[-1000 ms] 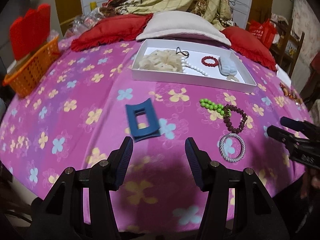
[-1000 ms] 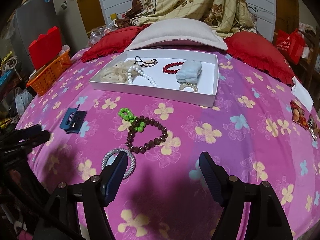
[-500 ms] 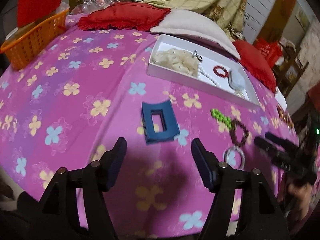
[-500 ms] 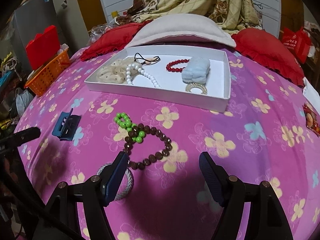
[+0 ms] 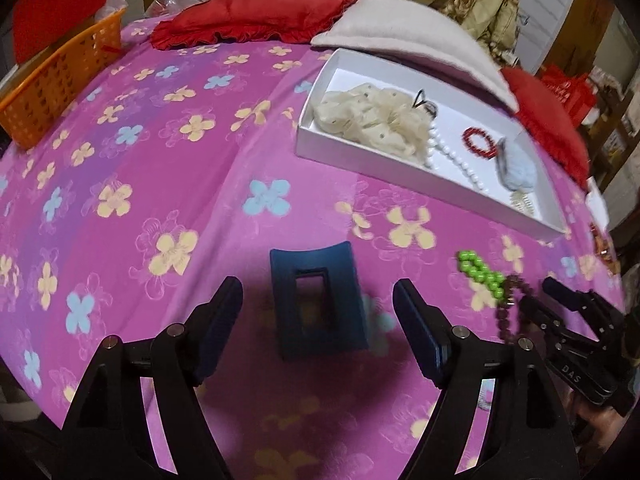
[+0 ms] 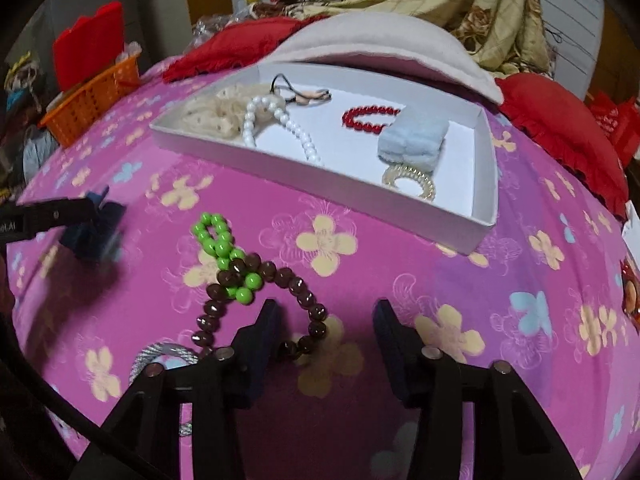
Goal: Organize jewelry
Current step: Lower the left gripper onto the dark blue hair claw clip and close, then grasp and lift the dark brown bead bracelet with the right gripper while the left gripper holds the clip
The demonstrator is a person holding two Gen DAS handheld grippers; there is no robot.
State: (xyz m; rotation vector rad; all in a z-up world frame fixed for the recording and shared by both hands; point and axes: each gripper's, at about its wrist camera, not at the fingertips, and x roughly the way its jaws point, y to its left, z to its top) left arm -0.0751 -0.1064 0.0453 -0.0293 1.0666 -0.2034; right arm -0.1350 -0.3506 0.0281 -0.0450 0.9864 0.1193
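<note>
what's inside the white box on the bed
The white box holds a cream scrunchie, white pearls, red bracelet, blue scrunchie and gold coil tie, partly hidden.

Bed cover [image 5: 168, 152]: broad bare stretch on the left, open for passage as far as the orange basket [image 5: 52, 92] at the edge.
White tray [image 6: 320, 178]: raised walls bar the far side, pillows behind.
Blue hair clip [image 5: 318, 304]: between the opening jaws of the left gripper [image 5: 318, 332], not touched.
Brown bead bracelet [image 6: 296, 288], green beads [image 6: 224, 248], grey ring [image 6: 160, 354]: clustered around the closing right gripper [image 6: 324, 332]; bare cover to its right.
</note>
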